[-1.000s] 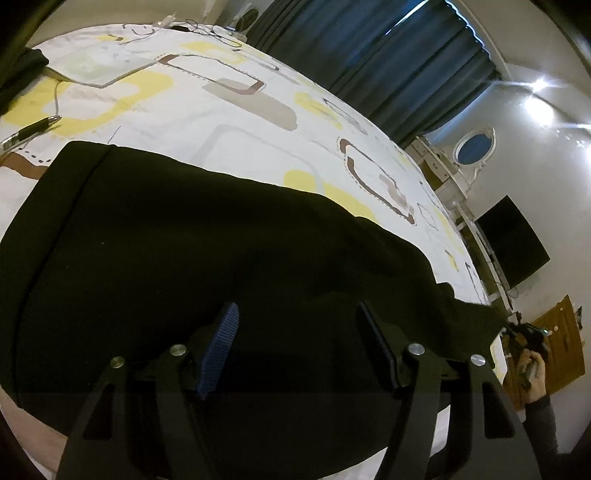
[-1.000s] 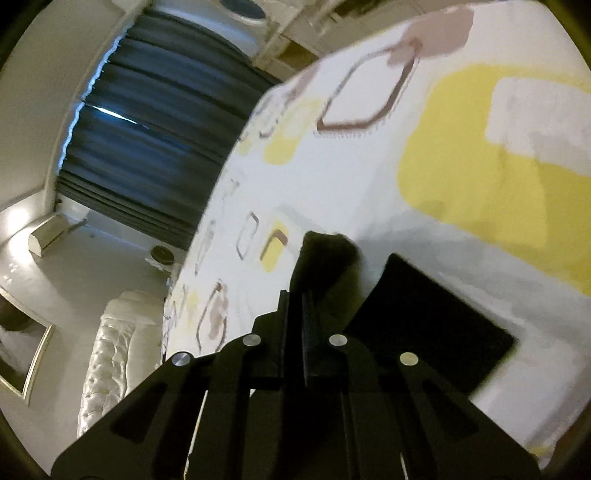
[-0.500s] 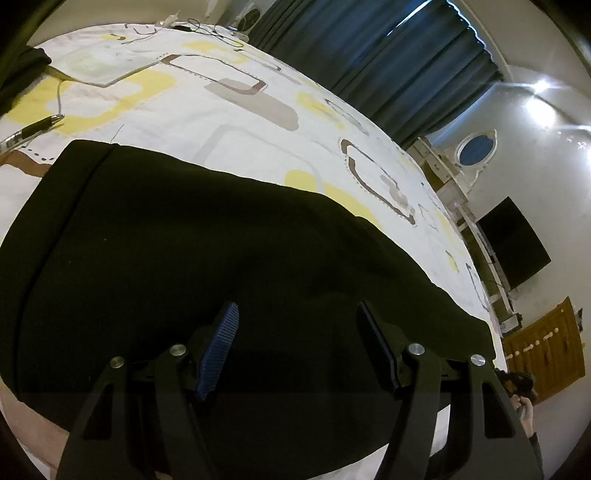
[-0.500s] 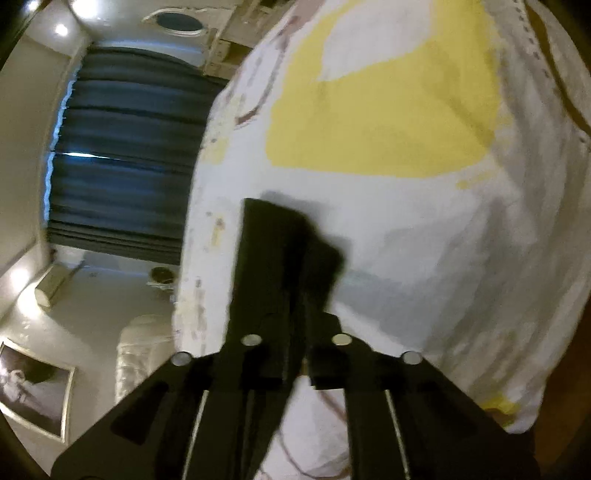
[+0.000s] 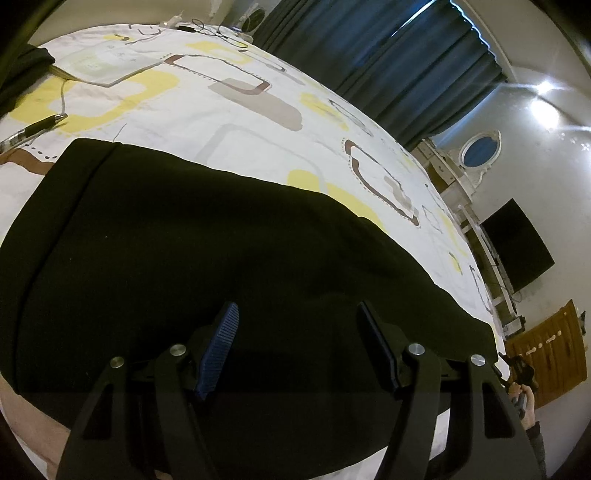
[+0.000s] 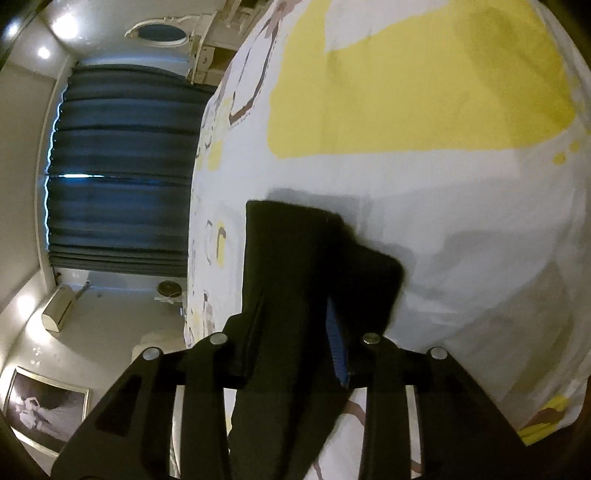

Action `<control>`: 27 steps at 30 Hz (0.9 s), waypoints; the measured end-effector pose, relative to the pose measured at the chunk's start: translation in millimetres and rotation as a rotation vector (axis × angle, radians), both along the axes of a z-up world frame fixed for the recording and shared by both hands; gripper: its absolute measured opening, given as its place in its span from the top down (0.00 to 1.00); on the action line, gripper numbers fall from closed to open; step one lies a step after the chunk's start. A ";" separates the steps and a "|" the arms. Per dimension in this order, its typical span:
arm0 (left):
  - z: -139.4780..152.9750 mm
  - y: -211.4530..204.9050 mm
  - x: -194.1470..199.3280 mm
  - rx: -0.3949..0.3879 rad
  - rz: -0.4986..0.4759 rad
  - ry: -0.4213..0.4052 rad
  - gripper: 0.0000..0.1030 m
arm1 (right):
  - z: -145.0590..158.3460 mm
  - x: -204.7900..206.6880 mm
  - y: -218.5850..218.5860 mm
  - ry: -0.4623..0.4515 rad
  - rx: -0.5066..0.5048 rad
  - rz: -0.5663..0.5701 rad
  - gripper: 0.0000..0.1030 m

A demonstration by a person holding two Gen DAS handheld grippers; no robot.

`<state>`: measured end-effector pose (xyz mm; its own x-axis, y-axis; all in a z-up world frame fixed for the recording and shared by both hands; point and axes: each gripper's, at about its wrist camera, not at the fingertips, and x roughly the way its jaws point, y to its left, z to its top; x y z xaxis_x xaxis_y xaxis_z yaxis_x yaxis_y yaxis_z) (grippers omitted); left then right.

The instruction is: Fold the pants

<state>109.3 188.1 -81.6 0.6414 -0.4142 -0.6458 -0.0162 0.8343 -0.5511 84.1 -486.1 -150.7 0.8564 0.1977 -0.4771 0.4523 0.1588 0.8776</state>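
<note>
The black pants [image 5: 207, 251] lie spread flat along the near edge of a bed with a white sheet [image 5: 258, 122] printed in yellow and brown shapes. My left gripper [image 5: 295, 332] is open just above the pants near the waist end, with nothing between its fingers. My right gripper [image 6: 295, 306] has begun to open, and the black leg end [image 6: 295, 251] still lies between its fingers, over the sheet [image 6: 443, 203]. In the left wrist view the right gripper [image 5: 517, 365] shows small at the far right, past the leg end.
A pen [image 5: 33, 131] lies on the sheet left of the waistband. A thin booklet [image 5: 99, 64] and cables [image 5: 207, 29] lie at the far side. Dark cloth [image 5: 22, 70] sits at the left edge. Dark curtains [image 5: 388, 62] hang behind the bed.
The right gripper carried the leg end outward and down to the sheet, so the leg now lies straight, and its fingers have parted. The left gripper stayed in place, open.
</note>
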 end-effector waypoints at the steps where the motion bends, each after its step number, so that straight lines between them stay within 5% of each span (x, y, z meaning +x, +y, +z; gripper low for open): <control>1: -0.1 -0.1 -0.1 0.001 0.000 0.000 0.36 | 0.8 -0.6 0.8 0.002 -0.001 -0.005 0.69; 3: 0.3 -0.3 -0.8 0.000 0.001 0.000 0.36 | 1.1 5.0 3.1 0.003 -0.013 0.013 0.70; 6: 4.7 -2.0 -3.7 0.014 0.027 -0.015 0.36 | 0.4 5.2 3.4 0.025 -0.048 0.038 0.94; 16: 34.1 -78.4 -30.4 0.015 -0.178 -0.073 0.36 | 29.3 -29.5 6.1 -0.073 -0.097 0.015 0.95; 24: 24.3 -143.6 -40.4 -0.053 -0.352 -0.049 0.36 | -20.9 -52.5 -4.2 -0.021 -0.016 -0.014 0.94; 26: 21.7 -150.9 -41.1 -0.039 -0.365 -0.039 0.36 | -20.2 -60.9 -4.6 -0.043 0.004 -0.037 0.90; 27: 20.5 -152.7 -40.2 -0.042 -0.369 -0.034 0.36 | -18.6 -63.3 -3.7 -0.038 -0.004 -0.053 0.78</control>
